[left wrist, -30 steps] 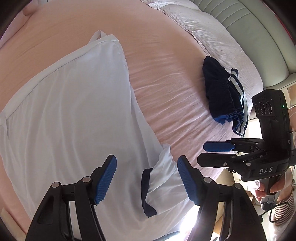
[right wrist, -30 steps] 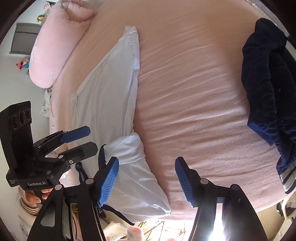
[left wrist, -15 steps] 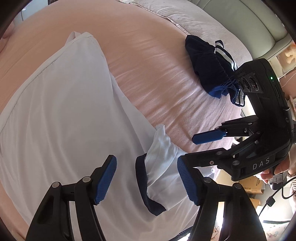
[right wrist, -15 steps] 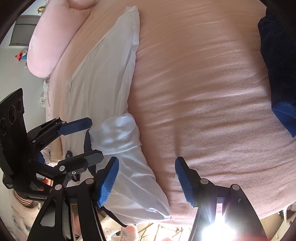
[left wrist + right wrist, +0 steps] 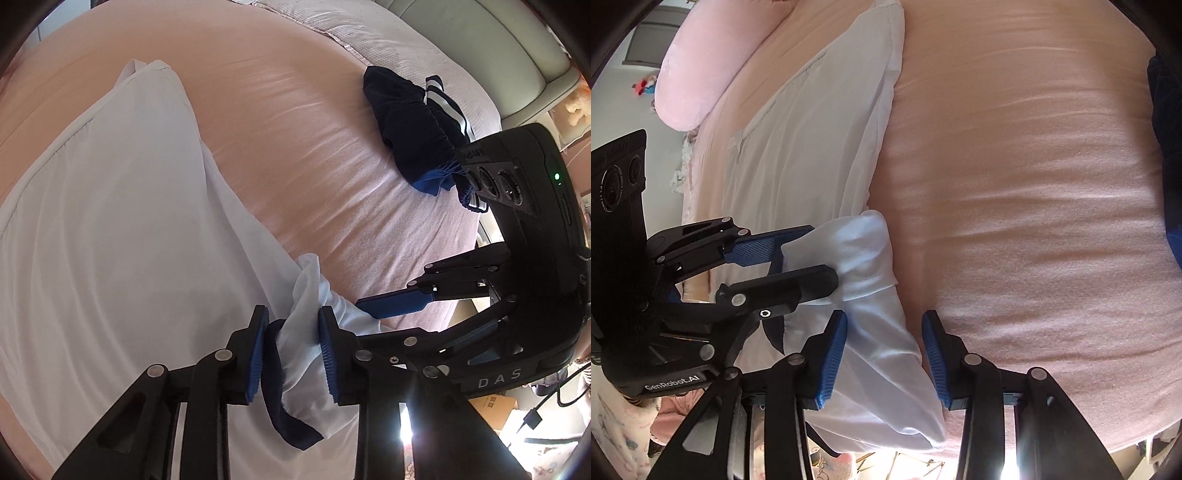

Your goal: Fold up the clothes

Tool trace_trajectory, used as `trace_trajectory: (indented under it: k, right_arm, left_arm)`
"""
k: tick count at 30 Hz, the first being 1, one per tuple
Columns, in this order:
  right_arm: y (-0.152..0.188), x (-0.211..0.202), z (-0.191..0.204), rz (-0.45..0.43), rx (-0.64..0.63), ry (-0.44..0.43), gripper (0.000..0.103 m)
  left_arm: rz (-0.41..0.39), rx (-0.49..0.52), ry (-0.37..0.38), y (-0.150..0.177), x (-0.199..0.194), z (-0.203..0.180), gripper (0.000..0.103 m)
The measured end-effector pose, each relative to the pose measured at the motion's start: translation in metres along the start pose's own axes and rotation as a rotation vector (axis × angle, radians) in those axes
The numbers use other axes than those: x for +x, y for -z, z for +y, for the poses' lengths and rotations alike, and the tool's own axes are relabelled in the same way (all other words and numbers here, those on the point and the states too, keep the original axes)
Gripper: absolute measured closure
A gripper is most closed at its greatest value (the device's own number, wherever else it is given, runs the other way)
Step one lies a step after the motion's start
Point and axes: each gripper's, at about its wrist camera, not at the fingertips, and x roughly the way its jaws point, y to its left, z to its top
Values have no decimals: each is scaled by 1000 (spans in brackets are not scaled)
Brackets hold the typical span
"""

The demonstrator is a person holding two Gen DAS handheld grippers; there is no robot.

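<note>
A white shirt [image 5: 110,240] [image 5: 812,129] lies spread on the pink bed [image 5: 295,129]. Its sleeve [image 5: 299,325], which has a navy cuff [image 5: 284,417], is bunched up near the bed's edge. My left gripper [image 5: 291,343] [image 5: 809,264] is closing, and its blue pads press on that sleeve from both sides. My right gripper [image 5: 885,325] [image 5: 369,321] straddles the shirt's near corner beside the sleeve. Its jaws are closing with the cloth lying between them, and the cloth does not look pinched.
A crumpled pair of navy shorts [image 5: 413,122] [image 5: 1167,147] with white stripes lies at the bed's far right. A pink pillow [image 5: 705,74] sits at the head end. A padded grey headboard [image 5: 480,44] is behind. The bed's edge runs just under both grippers.
Both grippers came down and closer to the shirt. The left jaws went from wide apart to pinching the sleeve. The right jaws narrowed around the shirt's corner.
</note>
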Motion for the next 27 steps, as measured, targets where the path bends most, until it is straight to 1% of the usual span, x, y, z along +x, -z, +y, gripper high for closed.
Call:
trace_trajectory:
  k: [1, 2, 3, 5, 6, 7, 9, 11, 15, 18, 19, 22, 23, 24, 25, 27]
  right_arm:
    - [1, 3, 0, -2, 15, -24, 65]
    - [1, 5, 1, -3, 29, -47, 72]
    - [2, 8, 1, -5, 47, -44, 82]
    - [4, 15, -1, 10, 88, -4, 90]
    - [4, 17, -1, 11, 104, -11, 92]
    - [5, 18, -1, 18, 124, -19, 92]
    - [6, 18, -3, 34, 163, -39, 92]
    - [7, 19, -3, 46, 165, -43, 92]
    - [10, 22, -1, 68, 161, -21, 93]
    - [9, 26, 0, 85, 167, -13, 93]
    - [8, 27, 2, 86, 161, -10, 93]
    - [8, 29, 9, 86, 140, 0, 93]
    - [8, 29, 11, 87, 133, 4, 93]
    - [7, 30, 13, 87, 126, 7, 93]
    - [8, 30, 13, 84, 118, 5, 93]
    - [8, 29, 14, 78, 104, -1, 92]
  left_arm:
    - [0, -1, 0, 0, 2, 0, 86]
    - [-2, -3, 0, 1, 3, 1, 87]
    - [-11, -16, -5, 0, 2, 2, 89]
    - [-31, -41, -21, -2, 0, 5, 90]
    - [-40, -54, -27, -3, -1, 7, 90]
    - [-36, -68, -13, -3, -1, 11, 90]
    - [-24, -85, -36, -4, 1, 15, 90]
    - [-10, -72, -64, -2, 3, 16, 90]
    - [8, -100, -113, 4, 4, 26, 90]
    - [26, -113, -204, 8, 3, 39, 93]
    - [32, -123, -221, 9, 3, 44, 93]
    - [27, -241, -73, 16, -4, 63, 93]
    - [12, -254, -28, 16, -8, 64, 93]
    - [7, -240, -1, 14, -12, 61, 92]
    - [3, -225, 20, 12, -15, 58, 92]
    - [5, -199, -8, 6, -19, 50, 90]
